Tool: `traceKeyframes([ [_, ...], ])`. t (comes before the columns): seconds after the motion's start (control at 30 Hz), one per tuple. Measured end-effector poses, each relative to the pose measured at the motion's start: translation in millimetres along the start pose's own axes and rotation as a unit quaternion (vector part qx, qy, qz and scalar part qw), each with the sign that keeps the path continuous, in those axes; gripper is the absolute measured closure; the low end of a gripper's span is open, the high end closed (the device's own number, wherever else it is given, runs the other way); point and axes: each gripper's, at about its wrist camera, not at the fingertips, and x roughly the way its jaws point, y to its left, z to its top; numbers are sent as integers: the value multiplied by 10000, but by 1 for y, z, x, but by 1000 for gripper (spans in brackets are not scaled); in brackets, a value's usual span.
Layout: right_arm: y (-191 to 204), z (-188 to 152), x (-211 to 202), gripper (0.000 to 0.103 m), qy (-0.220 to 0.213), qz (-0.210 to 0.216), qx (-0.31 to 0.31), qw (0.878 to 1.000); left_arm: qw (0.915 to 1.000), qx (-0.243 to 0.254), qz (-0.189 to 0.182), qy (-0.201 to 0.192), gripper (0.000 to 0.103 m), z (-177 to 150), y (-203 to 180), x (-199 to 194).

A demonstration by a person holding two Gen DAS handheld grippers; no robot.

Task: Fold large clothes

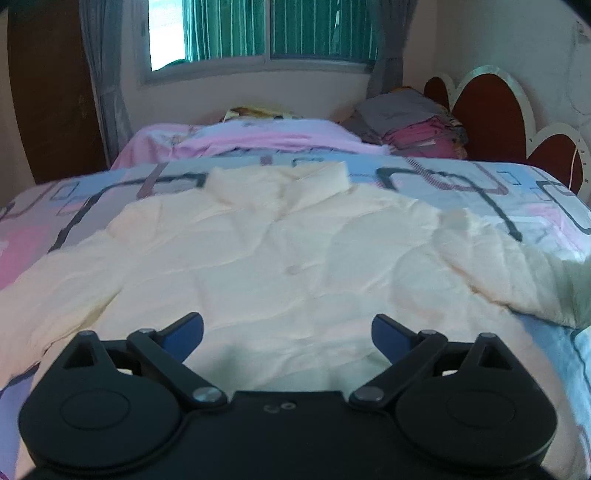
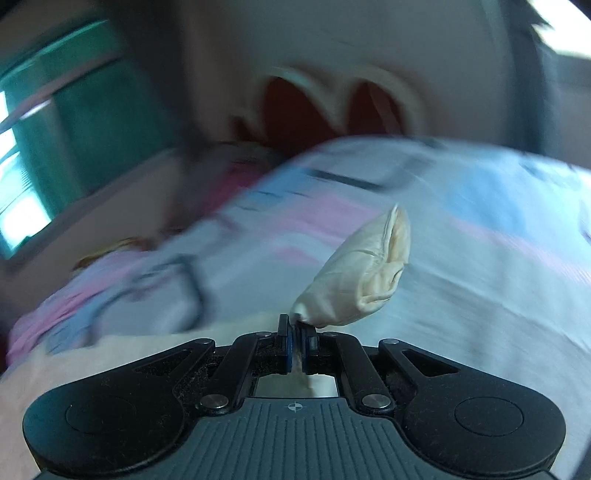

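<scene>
A cream button-up shirt (image 1: 266, 254) lies spread front-up on the patterned bedspread (image 1: 461, 184), collar toward the far side. My left gripper (image 1: 288, 328) hovers open over the shirt's lower part, blue pads wide apart with nothing between them. In the right wrist view, my right gripper (image 2: 296, 325) is shut on a bunched piece of the cream shirt fabric (image 2: 362, 269), which sticks up past the fingertips above the bed. That view is blurred by motion. More cream cloth (image 2: 110, 354) lies below the right gripper at the left.
A pink blanket (image 1: 229, 138) and a stack of folded clothes (image 1: 413, 122) sit at the far end of the bed. A red and white scalloped headboard (image 1: 491, 110) stands at the right, a window with green curtains (image 1: 280, 33) behind.
</scene>
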Motion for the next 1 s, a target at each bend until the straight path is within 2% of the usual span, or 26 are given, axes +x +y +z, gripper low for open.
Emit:
traceKeyframes([
  [0.1, 65, -6, -7, 99, 63, 695, -433, 9966, 10000, -48, 63, -26, 12, -2, 28, 3],
  [0.23, 152, -38, -6, 99, 376, 1390, -1056, 9839, 9992, -395, 77, -37, 12, -6, 72, 4],
  [0.43, 269, -109, 1, 99, 955, 2166, -2036, 9500, 9955, -943, 94, 56, 10, -19, 133, -1],
  [0.6, 326, -166, 7, 99, 1407, 2582, -2598, 9198, 9927, -1207, -12, 22, 14, -29, 168, -10],
  [0.73, 353, -206, 12, 99, 1714, 2834, -2944, 8965, 9891, -1469, -112, -71, 14, -28, 185, -12],
  [0.8, 361, -219, 16, 99, 1834, 2830, -3085, 8894, 9882, -1518, -192, -92, 14, -26, 188, -10],
  [0.9, 369, -228, 15, 97, 1647, 2691, -3417, 8853, 9858, -1629, -402, -86, 13, -23, 188, -3],
  [0.93, 369, -226, 9, 77, 1542, 2678, -3483, 8850, 9844, -1689, -489, -80, 13, -21, 187, 0],
  [0.97, 364, -222, 2, 33, 1393, 2694, -3455, 8881, 9833, -1729, -561, -67, 13, -19, 185, 4],
  [1.0, 358, -217, -6, 12, 1120, 2705, -3382, 8944, 9823, -1760, -634, -65, 11, -17, 183, 8],
])
